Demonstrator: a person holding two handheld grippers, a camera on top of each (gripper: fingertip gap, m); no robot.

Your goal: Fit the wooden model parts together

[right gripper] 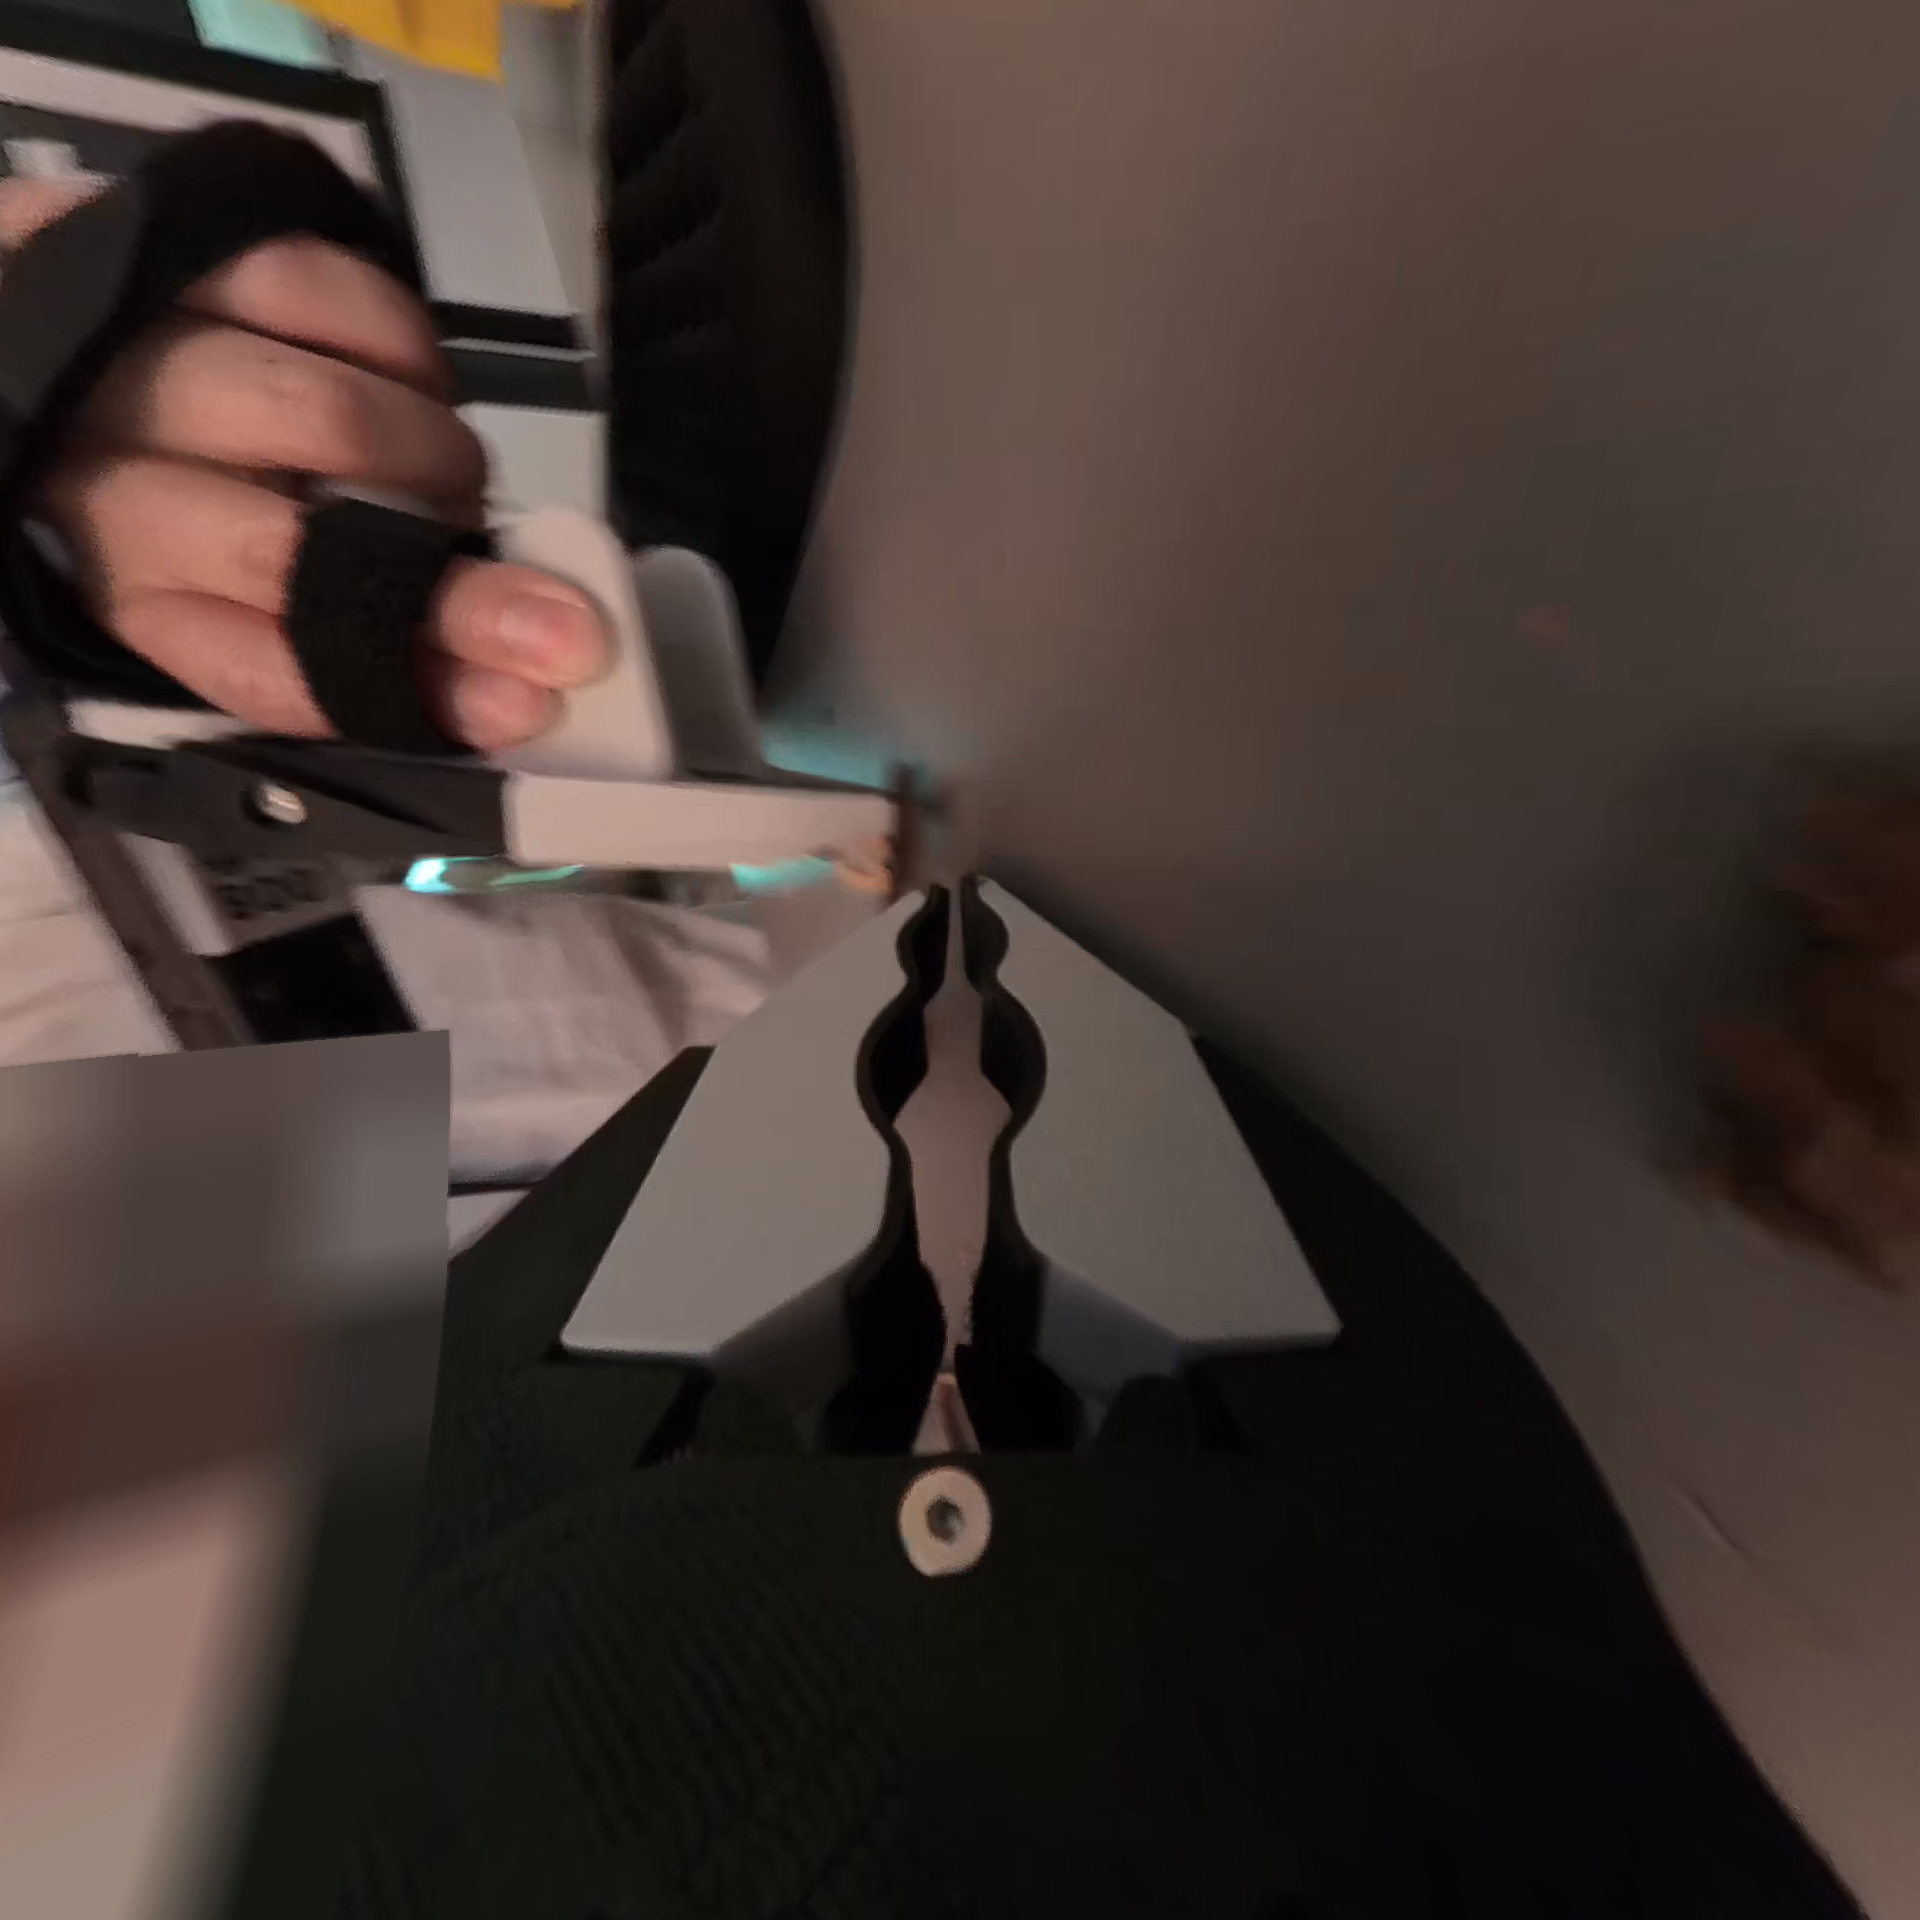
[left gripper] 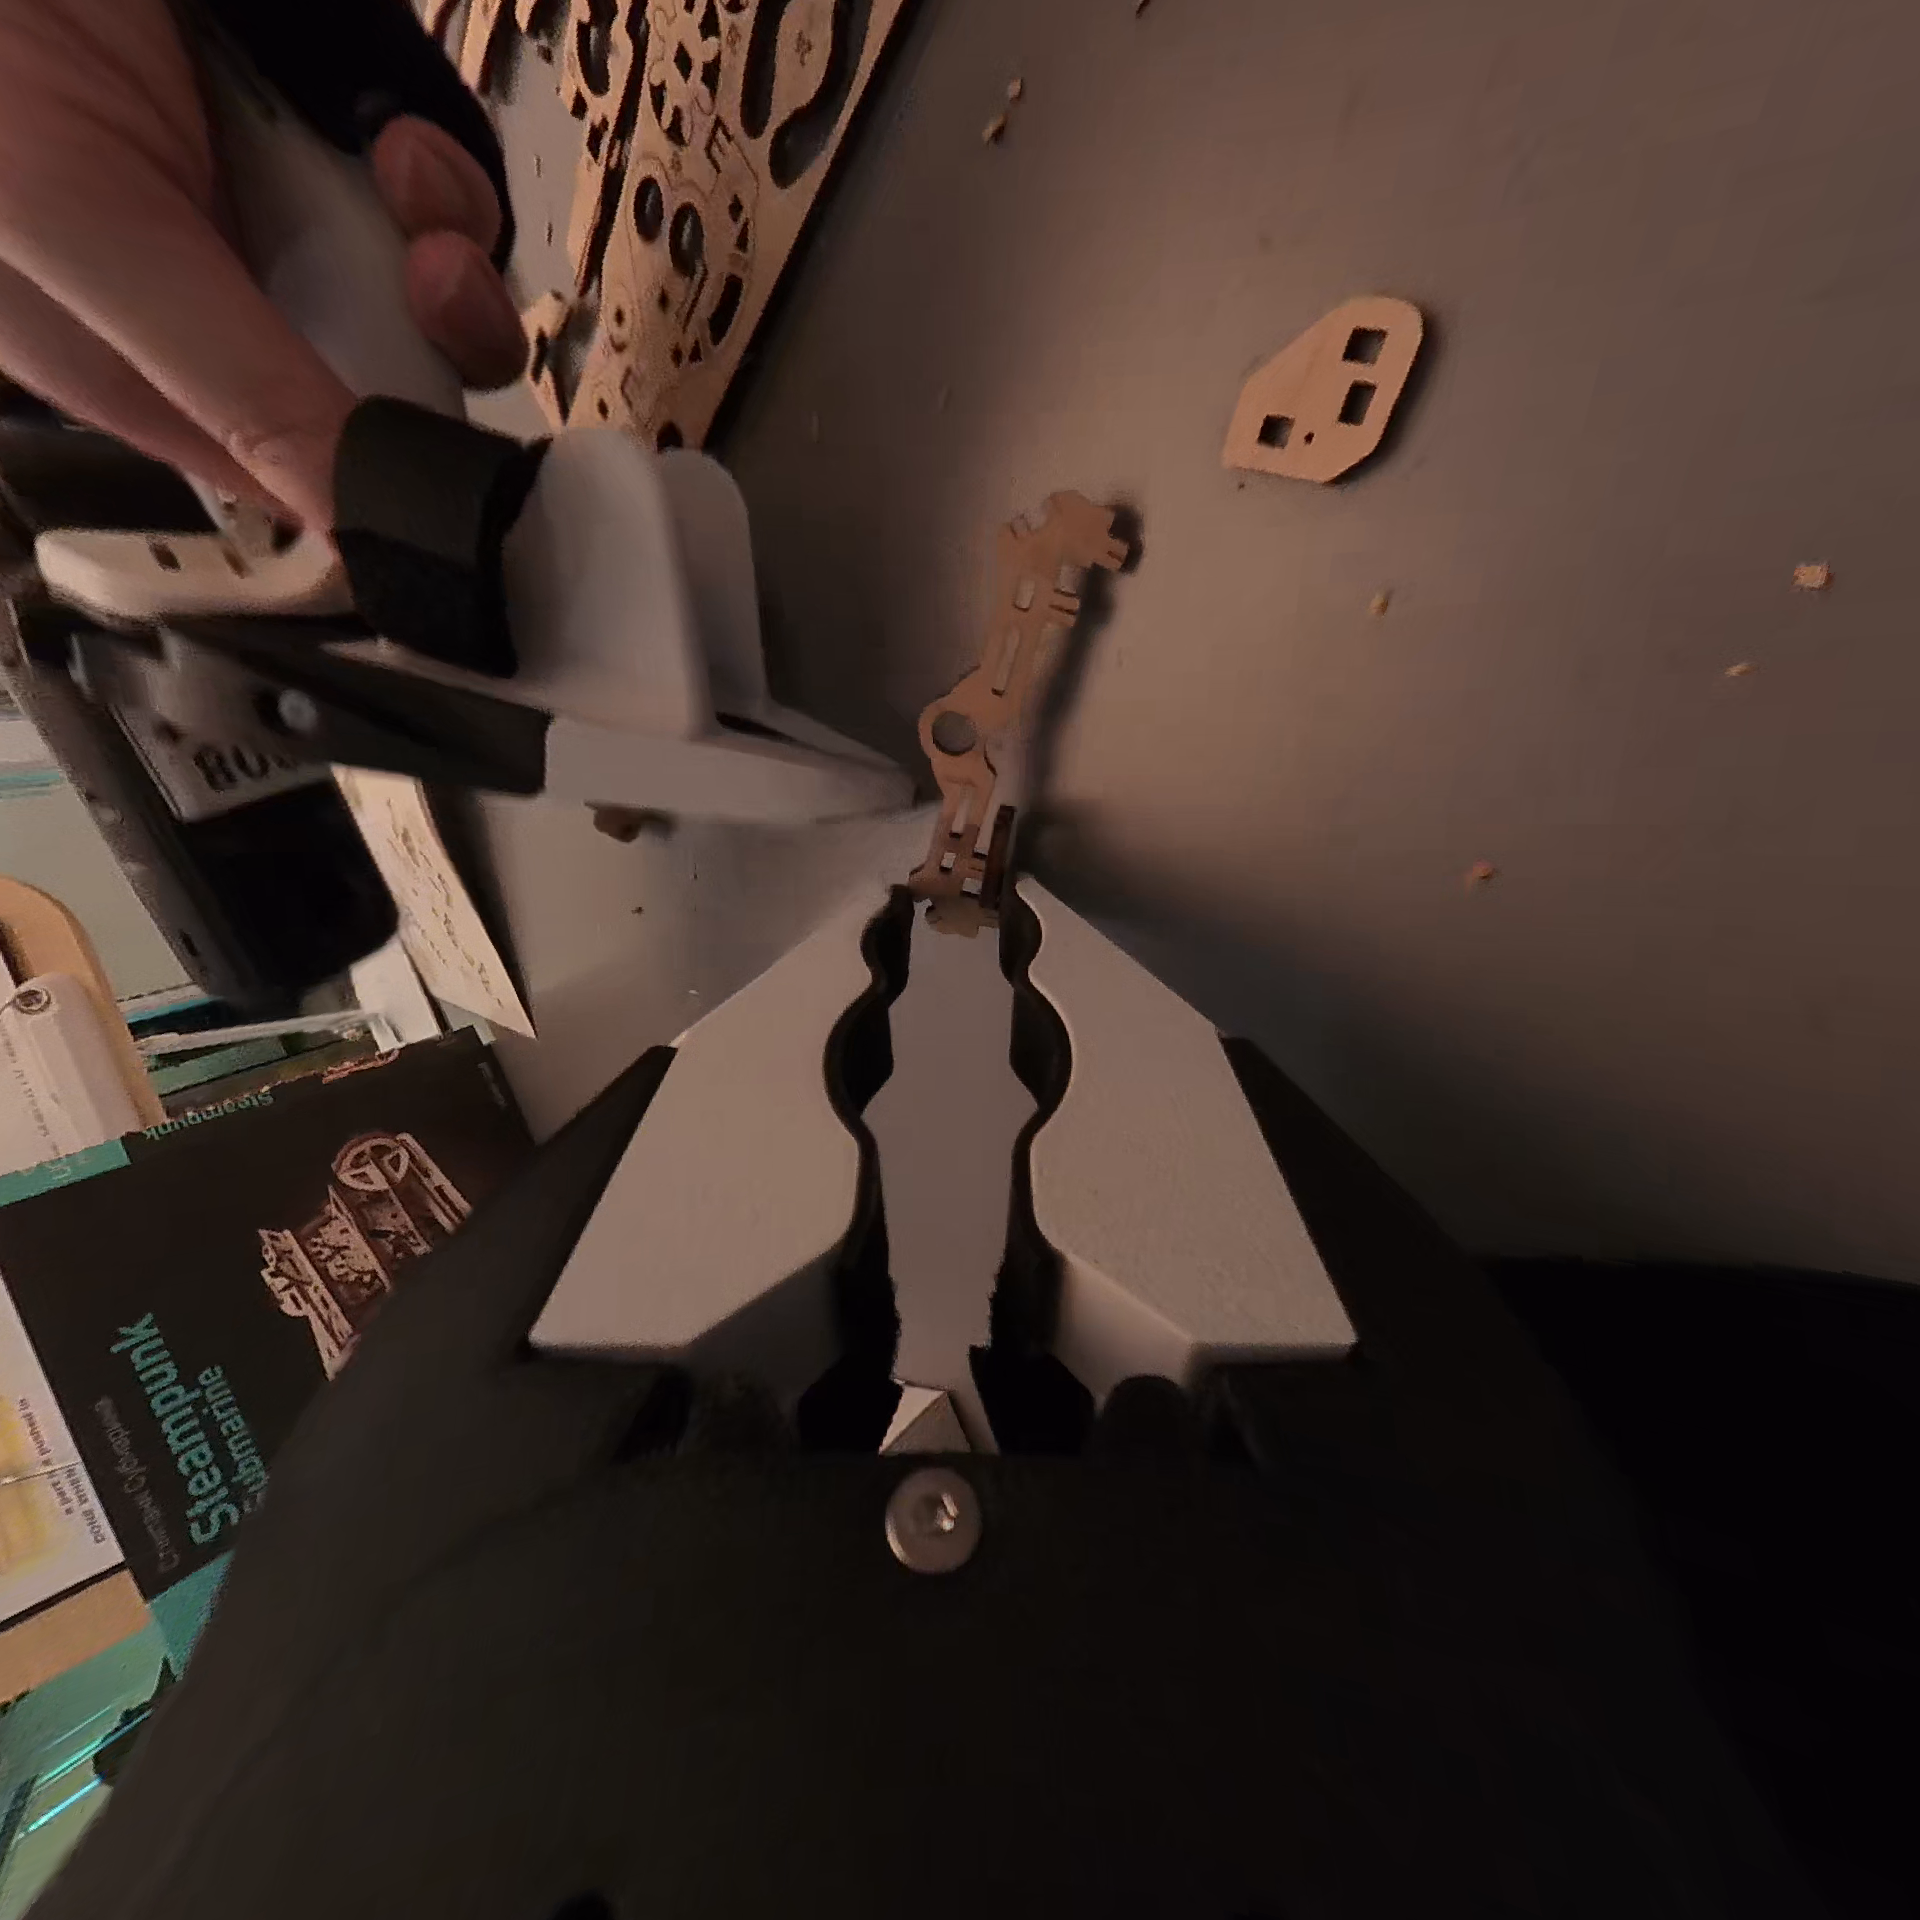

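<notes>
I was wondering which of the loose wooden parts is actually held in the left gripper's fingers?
The long, narrow slotted part, gripped at its lower end by the left gripper; the broad flat piece with three square holes lies apart, untouched.

Pale tan wooden piece, white fingers, grey table.

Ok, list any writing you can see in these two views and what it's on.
Dark box, lower left: printed title beside a model picture; wording not repeated here.
White plate on the right gripper: dark letters, partly hidden.
Wooden sheet, top: engraved marks, too small to read.
Right wrist view: too blurred, nothing legible.
</notes>
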